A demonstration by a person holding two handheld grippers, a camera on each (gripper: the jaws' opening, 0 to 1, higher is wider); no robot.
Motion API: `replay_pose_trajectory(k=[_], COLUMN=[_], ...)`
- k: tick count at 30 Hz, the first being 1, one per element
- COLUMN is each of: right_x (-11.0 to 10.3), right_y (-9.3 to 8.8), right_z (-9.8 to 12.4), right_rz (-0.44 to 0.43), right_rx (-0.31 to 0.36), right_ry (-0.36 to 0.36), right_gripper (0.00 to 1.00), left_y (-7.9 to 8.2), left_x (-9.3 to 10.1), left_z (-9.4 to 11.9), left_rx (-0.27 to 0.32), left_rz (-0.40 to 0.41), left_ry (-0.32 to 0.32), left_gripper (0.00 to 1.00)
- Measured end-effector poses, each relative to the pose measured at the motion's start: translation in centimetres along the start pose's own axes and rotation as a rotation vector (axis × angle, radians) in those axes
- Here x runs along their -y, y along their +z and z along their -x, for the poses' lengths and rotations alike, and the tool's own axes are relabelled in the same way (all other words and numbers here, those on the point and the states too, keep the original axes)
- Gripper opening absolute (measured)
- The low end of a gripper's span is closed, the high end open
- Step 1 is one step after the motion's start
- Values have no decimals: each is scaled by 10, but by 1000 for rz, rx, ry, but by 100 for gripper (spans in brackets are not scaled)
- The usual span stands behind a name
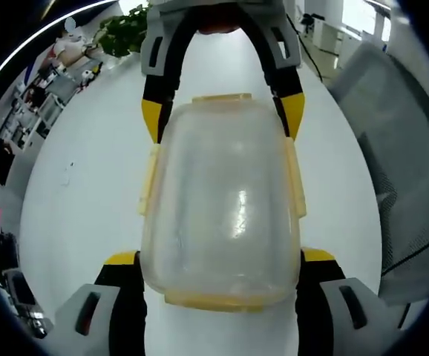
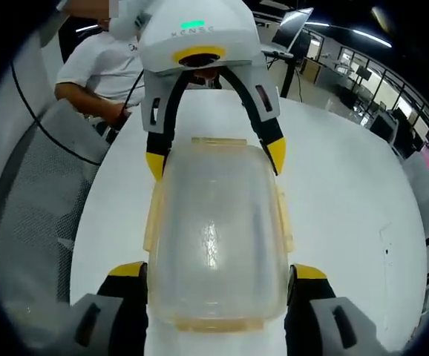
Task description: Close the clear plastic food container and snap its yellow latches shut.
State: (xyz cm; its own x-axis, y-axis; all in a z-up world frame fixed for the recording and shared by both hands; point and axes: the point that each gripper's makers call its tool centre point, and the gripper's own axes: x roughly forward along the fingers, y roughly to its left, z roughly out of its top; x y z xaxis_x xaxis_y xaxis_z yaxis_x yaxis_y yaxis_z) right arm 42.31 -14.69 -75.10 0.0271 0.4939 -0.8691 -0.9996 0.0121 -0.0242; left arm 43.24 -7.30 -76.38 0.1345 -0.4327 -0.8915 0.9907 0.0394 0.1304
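Note:
The clear plastic food container lies on the white table with its lid on. Yellow latches run along both long sides and both ends; I cannot tell whether they are snapped down. My left gripper holds the near end, a yellow-tipped jaw against each side wall. My right gripper clasps the far end the same way. In the right gripper view the container sits between my right gripper at the near end and my left gripper opposite.
A grey mesh chair stands close beside the table, also seen as the chair. A person in a white shirt sits beyond the table's far end. A green plant and shelves stand past the other end.

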Motion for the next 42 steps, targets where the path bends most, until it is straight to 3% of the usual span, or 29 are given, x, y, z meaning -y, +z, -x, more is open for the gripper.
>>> replay_pose_trajectory(k=[17, 26, 32, 34, 35, 36, 38, 42], right_x=[64, 64, 68, 73, 80, 80, 81, 71], right_y=[3, 3, 6, 11, 10, 7, 4, 0], right_z=[-3, -4, -1, 4, 7, 8, 10, 13], right_rz=[-25, -28, -51, -93, -126, -143, -126, -138], right_rx=[35, 45, 44, 68, 64, 49, 30, 9], right_ry=[16, 30, -2, -32, -75, -84, -82, -98], right_gripper=[78, 78, 78, 85, 96, 98, 99, 99], left_y=[-2, -1, -4, 0, 4, 7, -1, 0], left_x=[-66, -68, -73, -73, -77, -80, -81, -74], left_z=[-12, -12, -11, -8, -5, -5, 1, 9], left_rx=[-24, -24, -50, -37, -13, 1, -55, -36], left_rz=[-20, -28, -29, -29, 17, 57, 75, 91], left_ry=[10, 9, 35, 47, 75, 89, 89, 92], left_gripper=[83, 83, 83, 83, 93, 100, 99, 99])
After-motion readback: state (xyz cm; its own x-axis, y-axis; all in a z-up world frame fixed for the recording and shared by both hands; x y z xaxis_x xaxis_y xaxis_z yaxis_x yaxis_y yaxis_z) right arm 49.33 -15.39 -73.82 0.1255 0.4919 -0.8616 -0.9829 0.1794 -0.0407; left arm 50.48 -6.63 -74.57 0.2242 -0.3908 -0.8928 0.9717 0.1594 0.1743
